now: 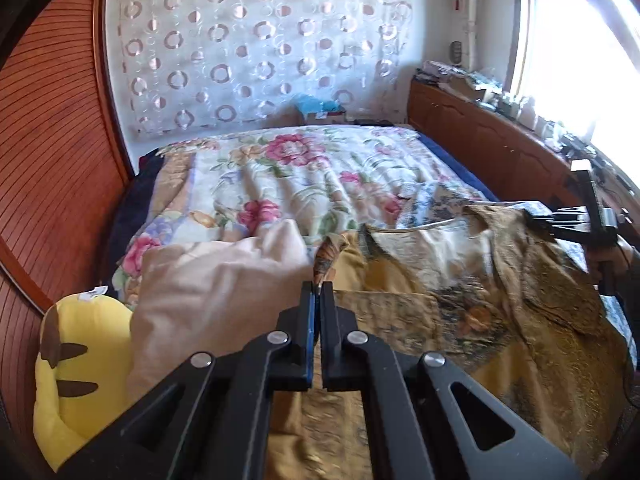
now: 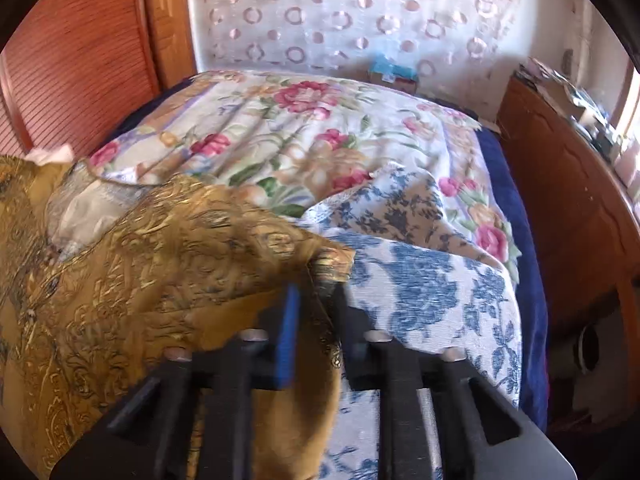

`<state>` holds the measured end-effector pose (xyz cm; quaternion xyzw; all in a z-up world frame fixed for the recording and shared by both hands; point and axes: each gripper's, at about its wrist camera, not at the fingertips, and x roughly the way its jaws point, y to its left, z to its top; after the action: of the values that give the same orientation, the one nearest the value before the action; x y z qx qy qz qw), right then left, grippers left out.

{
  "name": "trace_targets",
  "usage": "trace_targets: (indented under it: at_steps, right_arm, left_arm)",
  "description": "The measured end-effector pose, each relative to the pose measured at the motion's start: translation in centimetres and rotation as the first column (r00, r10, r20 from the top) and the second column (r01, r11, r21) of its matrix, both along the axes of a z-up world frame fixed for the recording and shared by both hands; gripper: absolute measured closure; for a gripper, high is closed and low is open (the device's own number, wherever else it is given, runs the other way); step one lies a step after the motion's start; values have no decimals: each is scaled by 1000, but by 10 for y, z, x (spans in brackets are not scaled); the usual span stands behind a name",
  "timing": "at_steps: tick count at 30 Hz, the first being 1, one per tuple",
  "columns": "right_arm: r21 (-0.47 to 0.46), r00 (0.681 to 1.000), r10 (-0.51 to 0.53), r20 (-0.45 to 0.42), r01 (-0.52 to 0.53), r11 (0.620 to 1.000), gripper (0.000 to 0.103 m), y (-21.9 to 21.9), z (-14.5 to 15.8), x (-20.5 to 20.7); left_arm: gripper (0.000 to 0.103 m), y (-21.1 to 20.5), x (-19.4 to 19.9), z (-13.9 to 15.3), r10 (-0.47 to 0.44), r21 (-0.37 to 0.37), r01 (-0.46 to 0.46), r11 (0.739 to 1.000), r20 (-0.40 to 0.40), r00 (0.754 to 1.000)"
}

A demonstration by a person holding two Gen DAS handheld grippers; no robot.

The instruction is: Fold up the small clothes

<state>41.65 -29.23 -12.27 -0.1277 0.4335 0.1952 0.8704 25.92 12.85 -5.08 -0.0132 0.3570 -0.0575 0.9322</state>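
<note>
A gold patterned garment (image 1: 500, 308) lies spread on the bed. My left gripper (image 1: 319, 286) is shut on a corner of it, and the pinched corner sticks up between the tips. In the right wrist view the same garment (image 2: 160, 264) fills the left half. My right gripper (image 2: 318, 292) holds another edge of it between its jaws, which stand a little apart with cloth between them; this view is blurred. The right gripper also shows in the left wrist view (image 1: 560, 220) at the garment's far right edge.
A floral bedspread (image 1: 288, 176) covers the bed. A beige pillow (image 1: 208, 280) and a yellow plush toy (image 1: 80, 360) lie at the left. A blue-and-white floral cloth (image 2: 420, 280) lies under the garment. A wooden headboard (image 1: 480, 136) with clutter runs along the right, and a wooden wardrobe (image 1: 52, 140) stands at the left.
</note>
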Motion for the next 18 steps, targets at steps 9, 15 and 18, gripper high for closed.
trace_targets:
  at_steps: [9, 15, 18]
  right_arm:
    - [144, 984, 30, 173, -55, 988, 102, 5, 71, -69]
    - [197, 968, 40, 247, -90, 976, 102, -3, 112, -136]
    - [214, 960, 44, 276, -106, 971, 102, -11, 126, -173]
  left_arm:
    - [103, -13, -69, 48, -20, -27, 24, 999, 130, 991]
    - [103, -7, -135, 63, -17, -42, 25, 999, 185, 983]
    - [103, -2, -169, 64, -8, -46, 17, 999, 204, 979]
